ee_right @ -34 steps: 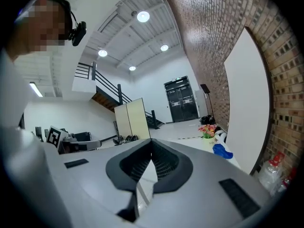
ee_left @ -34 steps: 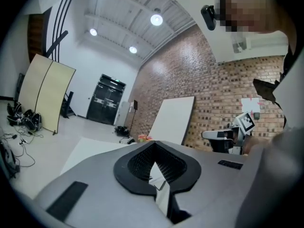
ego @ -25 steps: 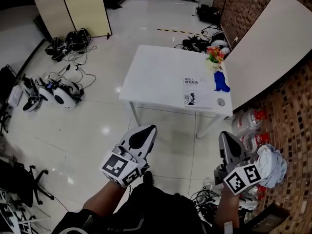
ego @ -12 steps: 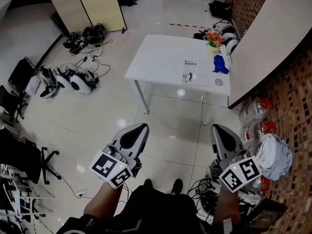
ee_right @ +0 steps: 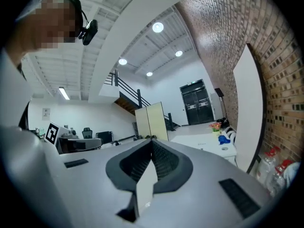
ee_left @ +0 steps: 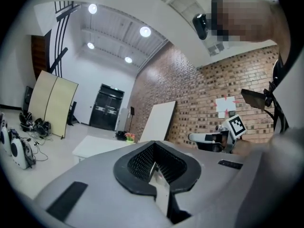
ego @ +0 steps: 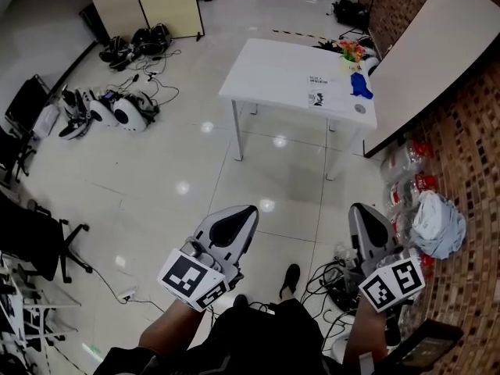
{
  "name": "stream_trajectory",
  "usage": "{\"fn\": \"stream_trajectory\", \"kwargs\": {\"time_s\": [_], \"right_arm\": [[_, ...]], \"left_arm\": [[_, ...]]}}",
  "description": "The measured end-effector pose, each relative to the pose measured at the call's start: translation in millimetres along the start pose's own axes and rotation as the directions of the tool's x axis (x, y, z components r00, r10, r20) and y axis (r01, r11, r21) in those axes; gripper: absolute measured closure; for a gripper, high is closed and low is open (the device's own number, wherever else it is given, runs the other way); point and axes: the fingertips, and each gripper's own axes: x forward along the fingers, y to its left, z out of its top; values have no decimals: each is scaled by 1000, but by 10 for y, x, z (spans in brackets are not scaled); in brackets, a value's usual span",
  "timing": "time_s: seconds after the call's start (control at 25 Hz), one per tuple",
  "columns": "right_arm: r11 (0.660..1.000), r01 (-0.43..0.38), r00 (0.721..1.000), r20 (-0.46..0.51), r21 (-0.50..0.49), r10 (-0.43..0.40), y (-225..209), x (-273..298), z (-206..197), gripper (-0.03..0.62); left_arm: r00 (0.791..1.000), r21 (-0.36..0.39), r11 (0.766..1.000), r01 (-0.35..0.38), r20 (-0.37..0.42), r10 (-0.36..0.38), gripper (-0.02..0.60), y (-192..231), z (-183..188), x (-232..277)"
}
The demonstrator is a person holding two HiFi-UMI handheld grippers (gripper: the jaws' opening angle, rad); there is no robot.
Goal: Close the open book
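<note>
Head view: book point(ego: 318, 98) well beyond fingers point(ego: 228, 226)

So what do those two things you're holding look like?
The left gripper and right gripper are smooth grey shells tapering to a point, with black ribbed hollows by the jaws. Each carries a white cube with black square markers.

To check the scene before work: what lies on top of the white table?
A book, a blue object, flowers and a small round thing. What the book covers cannot be seen.
</note>
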Motion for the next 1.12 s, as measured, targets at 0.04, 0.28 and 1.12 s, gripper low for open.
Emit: {"fn": "stream_trajectory", "kwargs": {"time_s": [0.04,0.28,1.12], "right_arm": [[1000,15,1000,-10,17,-14,142,-59,-62,594],[998,54,998,-33,9,-54,757,-562,-106,594],[998,58,998,9,-18,-58,534,-2243,-108,594]], "left_arm": [[1000,-1,1000,12,-5,-12,588,-6,-18,-143],[1000,-46,999,18,-21,-19,588,-206,-32,-762],[998,21,999,28,-57,-27,588,-1992,-125,-966]]}}
